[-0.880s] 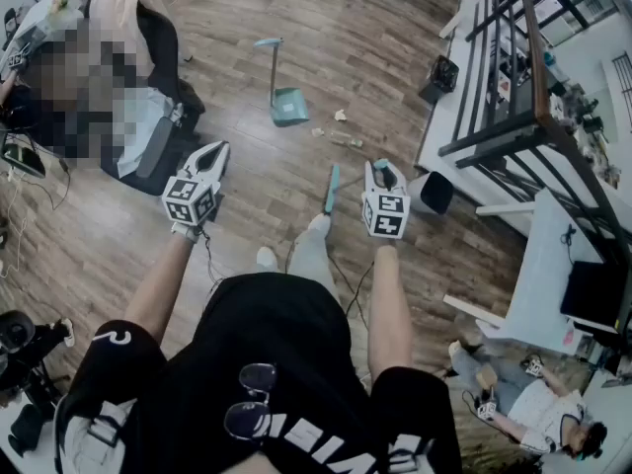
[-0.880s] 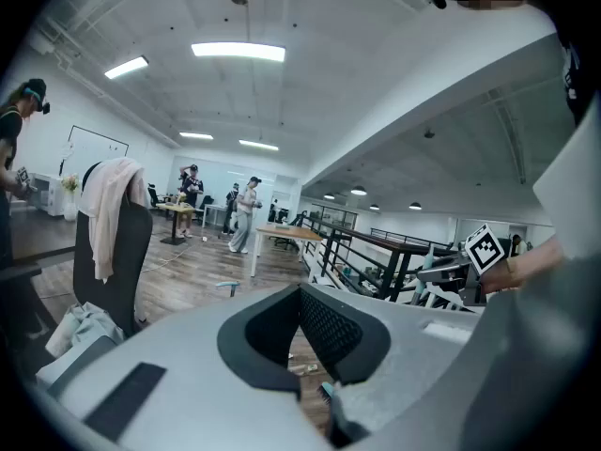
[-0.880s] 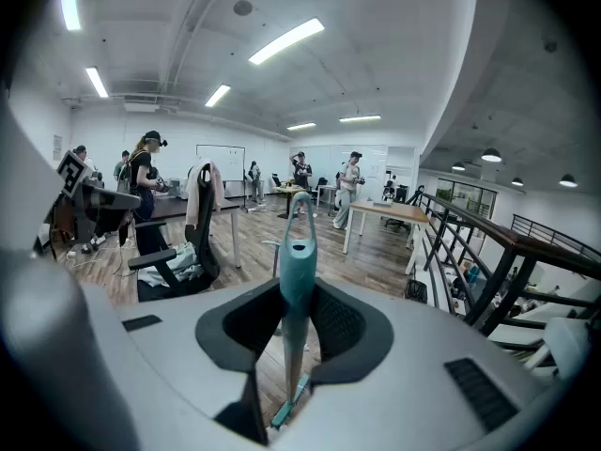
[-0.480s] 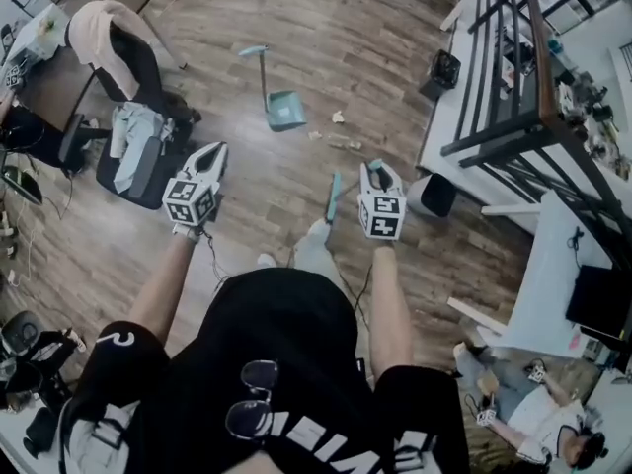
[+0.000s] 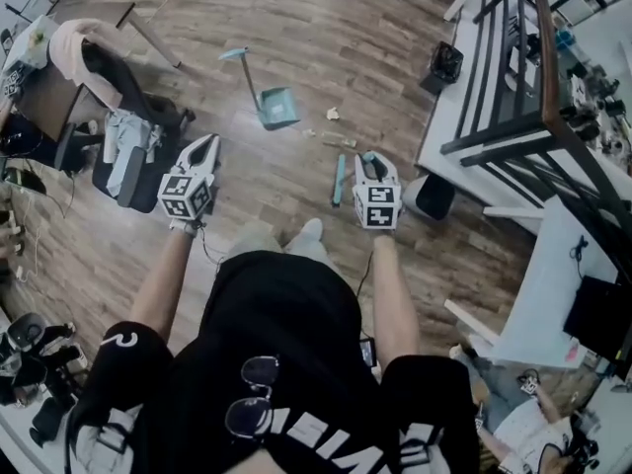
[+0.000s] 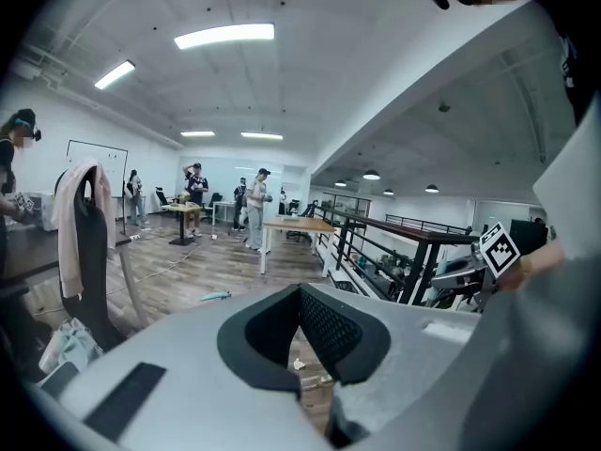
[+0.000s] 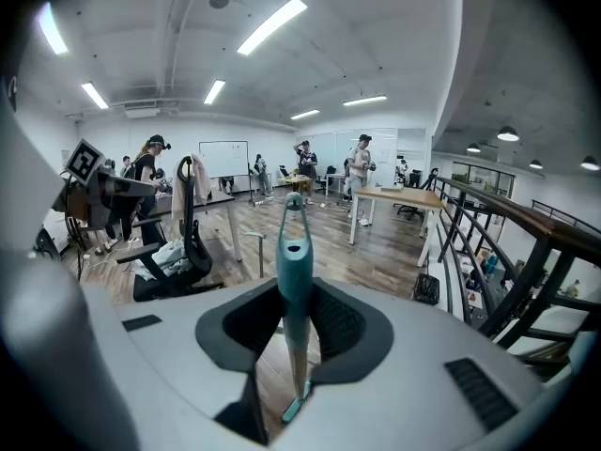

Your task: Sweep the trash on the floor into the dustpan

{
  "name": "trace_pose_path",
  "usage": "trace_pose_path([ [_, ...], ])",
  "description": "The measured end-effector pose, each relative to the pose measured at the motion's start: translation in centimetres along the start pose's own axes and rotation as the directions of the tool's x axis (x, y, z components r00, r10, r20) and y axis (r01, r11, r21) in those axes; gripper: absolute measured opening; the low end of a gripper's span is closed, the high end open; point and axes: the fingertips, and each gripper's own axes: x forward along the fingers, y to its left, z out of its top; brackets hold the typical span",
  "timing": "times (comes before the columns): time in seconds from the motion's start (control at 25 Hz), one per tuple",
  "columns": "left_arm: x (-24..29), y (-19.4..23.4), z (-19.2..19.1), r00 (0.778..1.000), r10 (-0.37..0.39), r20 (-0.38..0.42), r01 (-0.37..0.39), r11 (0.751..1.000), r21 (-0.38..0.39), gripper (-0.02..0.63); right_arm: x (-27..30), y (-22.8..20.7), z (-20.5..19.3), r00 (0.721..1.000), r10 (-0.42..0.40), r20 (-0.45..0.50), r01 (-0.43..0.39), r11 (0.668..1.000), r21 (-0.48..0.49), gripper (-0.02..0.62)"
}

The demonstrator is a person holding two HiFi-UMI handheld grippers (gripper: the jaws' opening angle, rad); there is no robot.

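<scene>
Head view: the teal dustpan [image 5: 278,108] sits on the wooden floor [image 5: 296,28] ahead, its long handle slanting to the upper left. Scraps of trash [image 5: 334,114] lie just right of it. The broom [image 5: 339,179] shows only as a short teal bar beside the right tool [image 5: 373,161]. White print on the black shirt [image 5: 286,344] is cut off and unreadable.

Left gripper view: the left tool [image 6: 300,346] has its jaws together on nothing.

Right gripper view: the jaws clamp the broom's handle, upright, loop on top, brush end down.
</scene>
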Motion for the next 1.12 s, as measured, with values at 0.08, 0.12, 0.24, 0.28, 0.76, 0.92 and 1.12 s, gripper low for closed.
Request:
trace_pose_path([
  [0.08, 1.4, -0.3, 0.1, 1.000, 0.011, -0.003, -0.011, 1.000, -0.011, -0.002, 1.3, -1.1, 0.6, 1.000, 0.010, -0.001, -0.010, 1.000, -0.012, 0.087],
  [0.12, 2.1, -0.4, 0.2, 1.000, 0.015, -0.004, -0.015, 1.000, -0.017, -0.002, 1.9, -1.6, 0.9, 1.000, 0.017, -0.003, -0.017, 1.000, -0.015, 0.087],
  [0.24, 4.2, -0.7, 0.3, 1.000, 0.024, -0.012, -0.025, 0.999, -0.024, -0.002, 3.9, -2.6, 1.9, 0.999, 0.040, -0.008, -0.040, 0.999, -0.024, 0.087],
  [0.28, 4.8, -0.7, 0.2, 0.999, 0.028, -0.016, -0.028, 0.999, -0.027, -0.002, 4.5, -2.9, 2.1, 0.999, 0.048, -0.011, -0.048, 0.998, -0.028, 0.087],
  [0.76, 13.1, 2.7, -0.8, 0.998, 0.039, -0.054, -0.043, 0.997, -0.071, -0.002, 13.6, -3.5, 6.3, 0.993, 0.112, -0.024, -0.114, 0.990, -0.081, 0.087],
  [0.92, 16.5, 5.3, -0.3, 0.997, 0.037, -0.067, -0.043, 0.996, -0.084, -0.002, 16.7, -3.7, 7.8, 0.992, 0.119, -0.044, -0.123, 0.988, -0.089, 0.087],
  [1.12, 20.5, 9.4, -0.8, 0.994, 0.028, -0.101, -0.038, 0.994, -0.098, -0.002, 20.4, -4.1, 9.6, 0.992, 0.106, -0.070, -0.111, 0.990, -0.082, 0.086],
])
